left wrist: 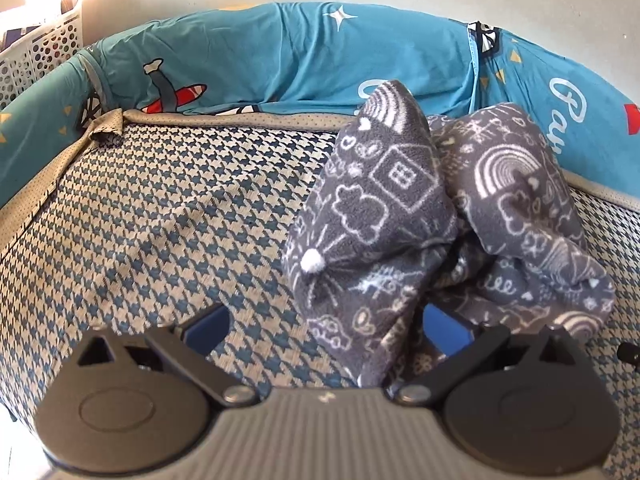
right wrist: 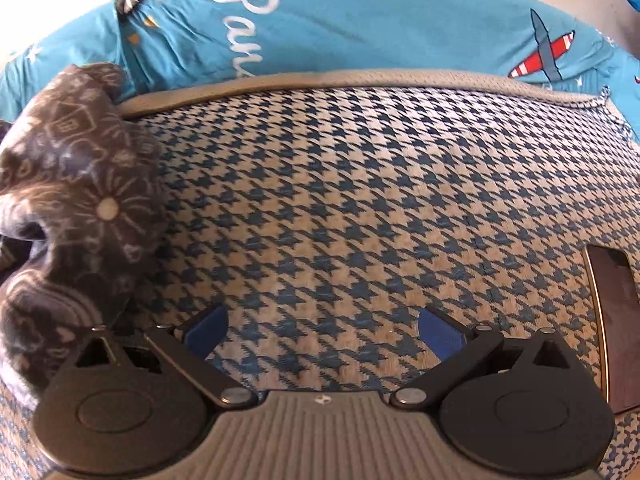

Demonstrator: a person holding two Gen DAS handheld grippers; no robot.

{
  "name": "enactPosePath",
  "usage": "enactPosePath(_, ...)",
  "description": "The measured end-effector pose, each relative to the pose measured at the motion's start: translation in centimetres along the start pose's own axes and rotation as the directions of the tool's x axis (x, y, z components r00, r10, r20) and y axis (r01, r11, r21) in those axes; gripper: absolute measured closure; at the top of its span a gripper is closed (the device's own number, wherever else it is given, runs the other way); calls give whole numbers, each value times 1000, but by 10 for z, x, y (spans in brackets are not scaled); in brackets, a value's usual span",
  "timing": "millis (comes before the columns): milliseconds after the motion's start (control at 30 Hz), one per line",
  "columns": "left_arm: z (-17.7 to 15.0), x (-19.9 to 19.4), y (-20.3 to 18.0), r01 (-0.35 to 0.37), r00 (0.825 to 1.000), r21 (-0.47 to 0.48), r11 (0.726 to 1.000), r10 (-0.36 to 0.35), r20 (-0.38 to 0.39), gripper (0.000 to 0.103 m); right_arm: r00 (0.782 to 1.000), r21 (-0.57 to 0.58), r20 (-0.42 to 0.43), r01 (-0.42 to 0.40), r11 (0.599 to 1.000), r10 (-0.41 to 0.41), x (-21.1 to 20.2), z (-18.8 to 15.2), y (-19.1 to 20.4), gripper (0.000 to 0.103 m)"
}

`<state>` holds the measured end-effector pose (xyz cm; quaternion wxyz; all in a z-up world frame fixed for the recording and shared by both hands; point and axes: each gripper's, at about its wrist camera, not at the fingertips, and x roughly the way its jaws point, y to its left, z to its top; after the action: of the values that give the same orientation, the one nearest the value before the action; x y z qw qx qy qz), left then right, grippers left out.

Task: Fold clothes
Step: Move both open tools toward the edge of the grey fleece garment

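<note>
1. At the far left of the left wrist view a white perforated basket (left wrist: 38,46) is seen standing beyond the bed edge, probably kept there as a store for laundry, though its contents cannot be made out.
2. A houndstooth mat (left wrist: 160,220) is spread flat over the bed, and it is judged to serve as the folding surface, since it is bounded at the back by a rolled blue printed sheet (left wrist: 280,52).
3. The left gripper (left wrist: 326,332) is held low over the mat with its jaws spread wide; nothing is clamped, although cloth is draped across the right-hand finger.
4. The grey patterned fleece garment (left wrist: 420,216) lies crumpled in a heap on the mat, right of centre in that view, so folding is judged not yet begun.
5. In the right wrist view the same garment (right wrist: 72,200) is seen at the left margin, touching the gripper's housing.
6. The right gripper (right wrist: 322,332) is likewise held with jaws apart and empty over bare mat, presumably awaiting a hem to be found.
7. At the far right a dark phone (right wrist: 616,320) is laid on the mat, well apart from the garment.
</note>
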<state>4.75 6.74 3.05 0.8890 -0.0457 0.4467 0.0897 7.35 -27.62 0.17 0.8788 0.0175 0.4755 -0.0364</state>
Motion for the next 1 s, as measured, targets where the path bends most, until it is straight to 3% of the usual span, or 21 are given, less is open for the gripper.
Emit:
enactPosePath(367, -2, 3, -3, 19, 1000, -1, 1000, -19, -16, 0, 1000, -18, 8, -24, 1000, 24, 1, 0, 8, 1)
enactPosePath(633, -2, 6, -2, -5, 1000, -4, 1000, 5, -19, 0, 996, -51, 25, -81, 995, 83, -2, 0, 20, 1)
enactPosePath(1000, -1, 5, 5, -1, 1000, -28, 1000, 1, -24, 0, 999, -10, -8, -41, 999, 41, 18, 5, 8, 1)
